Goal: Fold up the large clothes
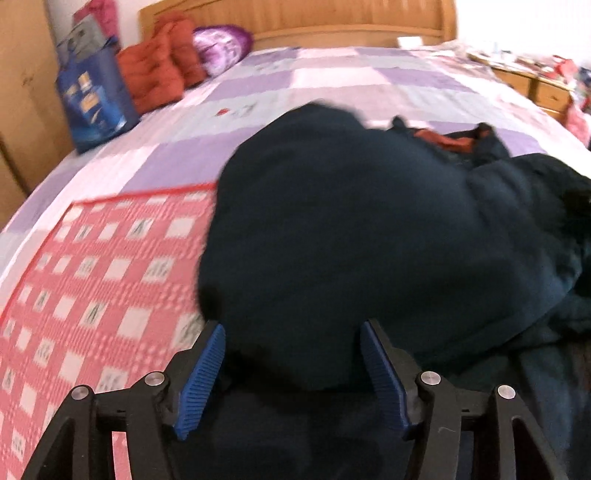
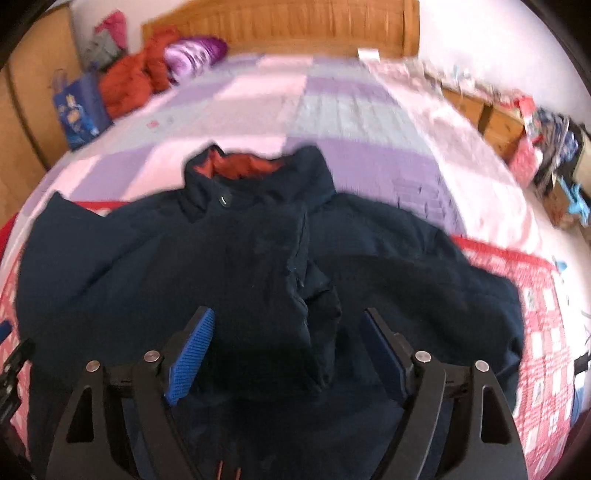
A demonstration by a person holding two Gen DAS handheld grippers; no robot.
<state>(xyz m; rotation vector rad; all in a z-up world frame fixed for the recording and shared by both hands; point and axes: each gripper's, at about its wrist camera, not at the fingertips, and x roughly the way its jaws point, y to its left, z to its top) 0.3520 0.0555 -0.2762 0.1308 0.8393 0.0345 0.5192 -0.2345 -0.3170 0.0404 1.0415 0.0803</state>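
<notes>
A wide bed [image 2: 351, 110] with a lilac, pale pink and grey patchwork quilt fills both views, its ribbed wooden headboard [image 2: 295, 29] at the far end; a red-and-white checked cloth with a red border [image 1: 92, 277] covers the near part of the quilt; spread across this cloth and onto the quilt lies the large dark navy padded jacket [image 2: 258, 258], front up, its long axis running from the near edge of the bed toward the headboard, the stand-up collar with rust-orange lining [image 2: 251, 164] pointing away to the headboard, the sleeves reaching out to either side; the front opening runs down the middle, with a bunched fold of fabric near its lower part. At the far left corner sit a heap of rust-red fabric [image 1: 159, 70], a blue printed paper bag [image 1: 96, 99] and a purple-and-white patterned pillow [image 1: 221, 42]. The left gripper [image 1: 293, 332] hovers over the jacket's left side, jaws apart with dark cloth between but not pinched; the right gripper [image 2: 290, 317] is above the hem area, jaws wide apart, clamping nothing.
</notes>
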